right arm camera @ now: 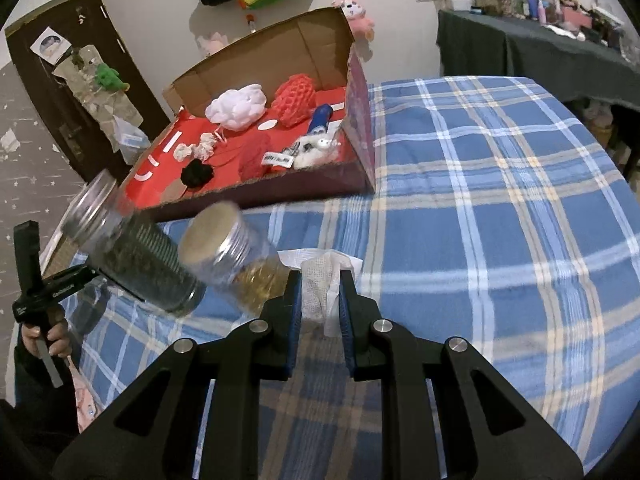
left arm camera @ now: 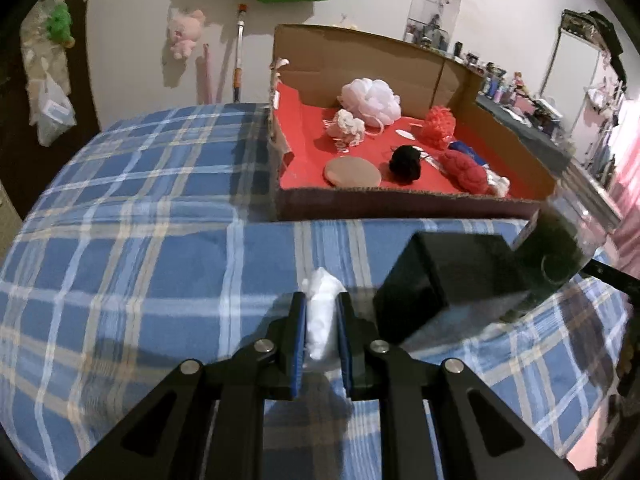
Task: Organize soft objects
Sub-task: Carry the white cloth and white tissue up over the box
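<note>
My left gripper [left arm camera: 322, 320] is shut on a white cotton wad [left arm camera: 320, 316] above the blue plaid bed [left arm camera: 140, 260]. My right gripper [right arm camera: 319, 296] is shut on a white mesh cloth [right arm camera: 318, 284] over the same bed [right arm camera: 500, 220]. A cardboard box with a red floor [left arm camera: 304, 160] lies ahead, also in the right wrist view [right arm camera: 360, 152]. It holds a white loofah [left arm camera: 372, 98], a red loofah [left arm camera: 440, 124], a black pompom [left arm camera: 406, 164], red yarn [left arm camera: 466, 170], a tan round pad [left arm camera: 352, 172] and a small white puff [left arm camera: 346, 126].
The left gripper's handle and the hand holding it [right arm camera: 44, 308] show at the right wrist view's left edge. Blurred jars, one with dark contents [right arm camera: 136, 256] and one with yellowish contents [right arm camera: 232, 256], hang close to the lens. A cluttered dark table [right arm camera: 540, 40] stands at the back right.
</note>
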